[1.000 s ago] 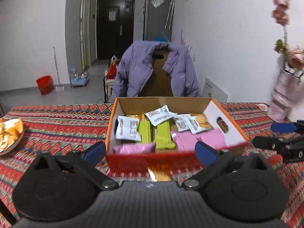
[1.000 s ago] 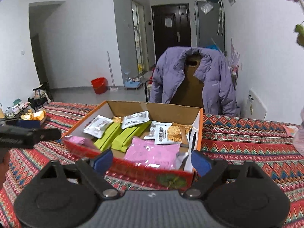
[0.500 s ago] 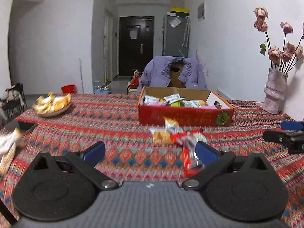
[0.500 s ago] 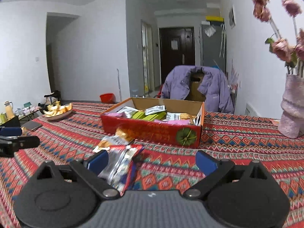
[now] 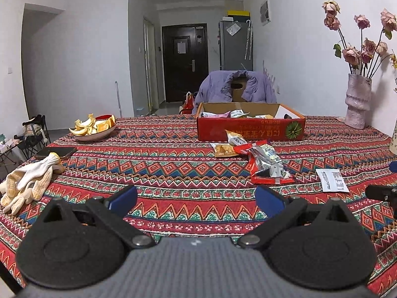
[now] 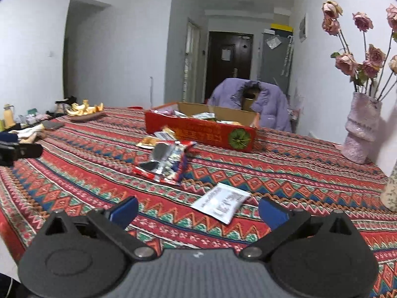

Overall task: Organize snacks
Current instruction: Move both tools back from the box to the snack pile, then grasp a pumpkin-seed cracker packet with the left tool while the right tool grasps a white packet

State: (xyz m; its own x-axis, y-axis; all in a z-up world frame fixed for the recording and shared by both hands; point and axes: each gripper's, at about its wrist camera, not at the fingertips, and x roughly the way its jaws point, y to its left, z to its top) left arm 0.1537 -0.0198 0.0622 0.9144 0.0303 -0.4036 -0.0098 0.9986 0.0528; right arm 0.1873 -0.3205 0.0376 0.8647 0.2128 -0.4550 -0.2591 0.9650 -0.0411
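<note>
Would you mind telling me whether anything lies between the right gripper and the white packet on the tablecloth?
Nothing visible does. The white packet lies flat just ahead of the open right gripper, with only bare tablecloth between them; the red wrapper sits farther back.

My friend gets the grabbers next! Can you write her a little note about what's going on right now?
Left tool: open, empty, over the tablecloth.
Right tool: open, empty; its jaws have just been opening wider.
Red box: at the far side of the table, already holding several snack packets.
Left to pack: a white packet lying just ahead of the right tool, a red pack mid-table, and two small packets right in front of the box.
Probably start with the white packet, since it is nearest.
</note>
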